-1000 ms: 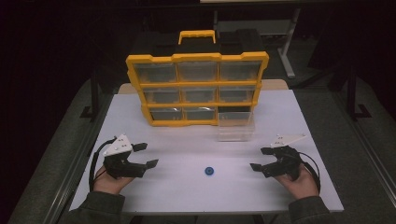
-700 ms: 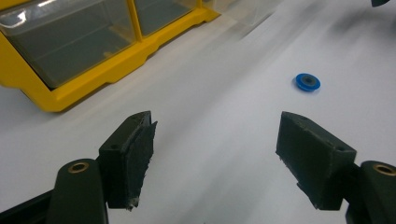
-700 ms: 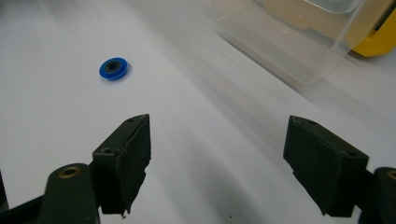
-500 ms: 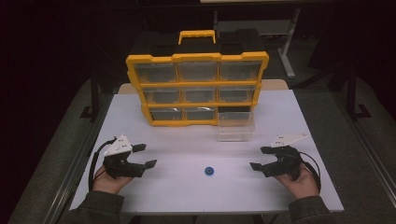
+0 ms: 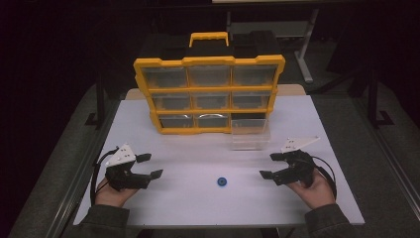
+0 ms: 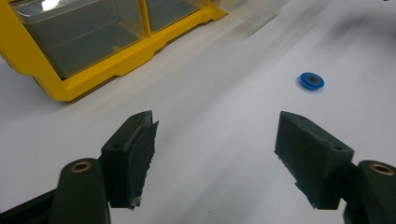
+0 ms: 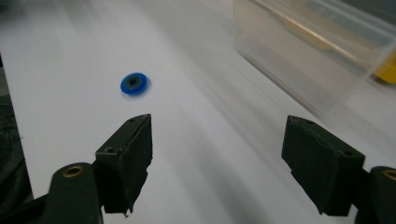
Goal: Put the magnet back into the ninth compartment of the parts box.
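The small blue ring (image 5: 223, 182) lies flat on the white worktop (image 5: 198, 208), between the two tools. The left tool (image 5: 150, 166), its jaws wide with nothing between them, has just been narrowing slightly; the right tool (image 5: 271, 165) gapes empty. From the right tool's own view the ring sits at eleven o'clock. I'd approach low and straddle the ring before closing, since it's thin. The clear drawer (image 5: 250, 134) waits at one o'clock from the ring, pulled out of the yellow organizer (image 5: 208, 94).

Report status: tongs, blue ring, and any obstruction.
Left tongs open, just closing slightly, empty. Right tongs open, empty. Blue ring flat on table between them. Nothing blocks it.
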Motion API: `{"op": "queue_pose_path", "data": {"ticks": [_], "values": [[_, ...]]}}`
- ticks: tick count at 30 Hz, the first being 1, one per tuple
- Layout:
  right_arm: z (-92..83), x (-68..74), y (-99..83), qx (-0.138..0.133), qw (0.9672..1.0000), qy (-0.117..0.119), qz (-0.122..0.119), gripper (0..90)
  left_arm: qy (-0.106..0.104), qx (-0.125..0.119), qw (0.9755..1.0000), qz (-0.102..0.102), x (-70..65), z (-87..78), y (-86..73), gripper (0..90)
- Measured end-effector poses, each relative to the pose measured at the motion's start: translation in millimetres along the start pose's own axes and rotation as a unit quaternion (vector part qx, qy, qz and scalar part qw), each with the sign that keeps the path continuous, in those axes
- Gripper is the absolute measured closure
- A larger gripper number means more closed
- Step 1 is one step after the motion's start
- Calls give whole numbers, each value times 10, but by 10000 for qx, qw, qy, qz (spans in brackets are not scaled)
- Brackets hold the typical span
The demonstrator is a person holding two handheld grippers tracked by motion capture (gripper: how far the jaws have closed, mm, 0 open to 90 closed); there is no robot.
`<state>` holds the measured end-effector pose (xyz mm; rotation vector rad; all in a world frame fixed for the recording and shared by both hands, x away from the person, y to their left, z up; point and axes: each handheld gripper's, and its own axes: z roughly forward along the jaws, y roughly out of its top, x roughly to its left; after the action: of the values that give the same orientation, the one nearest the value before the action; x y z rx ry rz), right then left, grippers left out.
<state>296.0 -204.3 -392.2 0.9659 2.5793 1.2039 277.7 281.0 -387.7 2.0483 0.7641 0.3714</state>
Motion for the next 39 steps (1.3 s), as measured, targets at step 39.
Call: {"op": "queue_pose_path", "data": {"ticks": [39], "values": [[633, 399, 769, 676, 9870, 860, -1175, 300, -101, 81, 9998, 160, -68, 56, 32, 240]]}}
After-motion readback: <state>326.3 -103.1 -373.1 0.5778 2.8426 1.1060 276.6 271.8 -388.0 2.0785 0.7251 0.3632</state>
